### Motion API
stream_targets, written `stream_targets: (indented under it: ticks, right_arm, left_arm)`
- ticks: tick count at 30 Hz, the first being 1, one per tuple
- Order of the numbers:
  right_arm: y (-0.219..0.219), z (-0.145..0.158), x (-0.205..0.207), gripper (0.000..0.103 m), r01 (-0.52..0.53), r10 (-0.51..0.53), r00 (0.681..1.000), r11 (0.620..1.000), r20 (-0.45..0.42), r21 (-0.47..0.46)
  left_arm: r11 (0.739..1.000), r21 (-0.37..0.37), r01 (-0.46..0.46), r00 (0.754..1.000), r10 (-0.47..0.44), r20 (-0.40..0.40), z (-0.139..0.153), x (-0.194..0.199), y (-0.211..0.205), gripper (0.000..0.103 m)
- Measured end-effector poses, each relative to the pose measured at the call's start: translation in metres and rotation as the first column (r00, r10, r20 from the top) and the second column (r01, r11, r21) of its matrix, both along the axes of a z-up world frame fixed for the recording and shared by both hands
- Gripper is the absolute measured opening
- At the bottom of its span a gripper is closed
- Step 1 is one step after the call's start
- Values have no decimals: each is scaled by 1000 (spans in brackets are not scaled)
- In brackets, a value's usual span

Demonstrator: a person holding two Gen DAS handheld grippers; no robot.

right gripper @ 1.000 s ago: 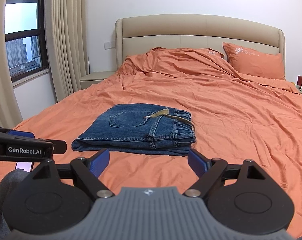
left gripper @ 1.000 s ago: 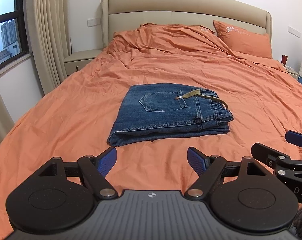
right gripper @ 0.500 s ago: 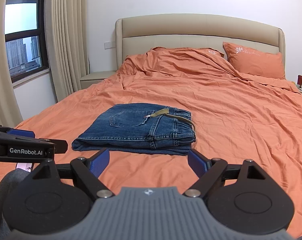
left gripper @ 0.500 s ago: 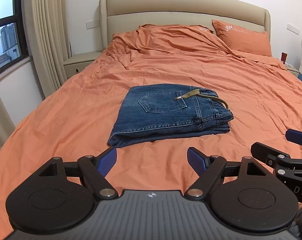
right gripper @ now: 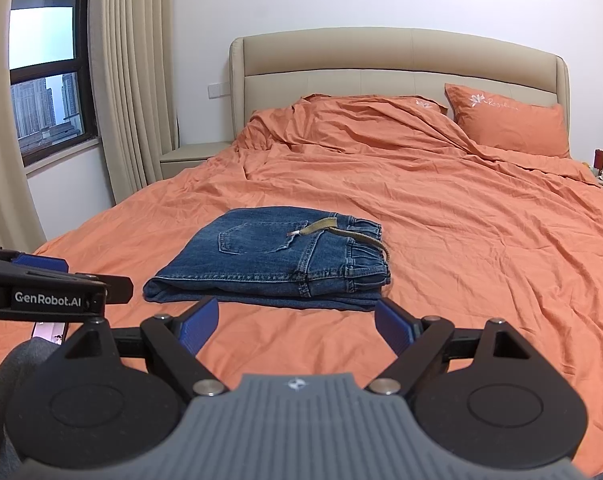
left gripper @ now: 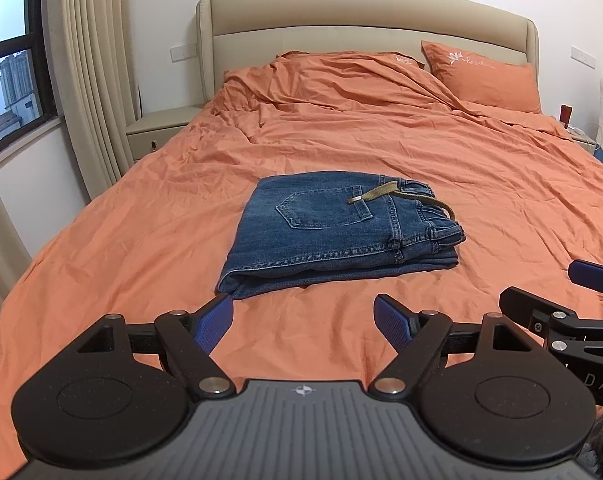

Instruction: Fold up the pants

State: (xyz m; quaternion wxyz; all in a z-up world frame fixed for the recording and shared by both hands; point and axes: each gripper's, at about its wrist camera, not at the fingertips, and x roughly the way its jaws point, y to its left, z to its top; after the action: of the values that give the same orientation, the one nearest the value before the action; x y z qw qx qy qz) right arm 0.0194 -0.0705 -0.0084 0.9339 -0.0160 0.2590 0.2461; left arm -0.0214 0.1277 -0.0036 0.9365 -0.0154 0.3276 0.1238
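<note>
Pants (left gripper: 341, 232), stitched blue denim in a flat rectangular fold on wrinkled orange bedsheet (left gripper: 501, 208); both hand-held grippers wide, empty.

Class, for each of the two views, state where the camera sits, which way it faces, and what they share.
Left wrist: behind the open left tongs, facing the headboard over the folded jeans; the right tongs show at the right edge.
Right wrist: behind the open right tongs, same direction; the left tongs show at the left edge.
Shared: jeans, orange bed, pillow.
</note>
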Motion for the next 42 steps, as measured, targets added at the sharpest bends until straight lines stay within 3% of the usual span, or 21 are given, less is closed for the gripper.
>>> stream_targets:
  ticks: [42]
  right_arm:
    - [-1, 1, -3, 82, 10, -10, 1000, 1000, 7, 14]
  left_arm:
    - [1000, 17, 15, 1000, -15, 20, 3, 5, -5, 93]
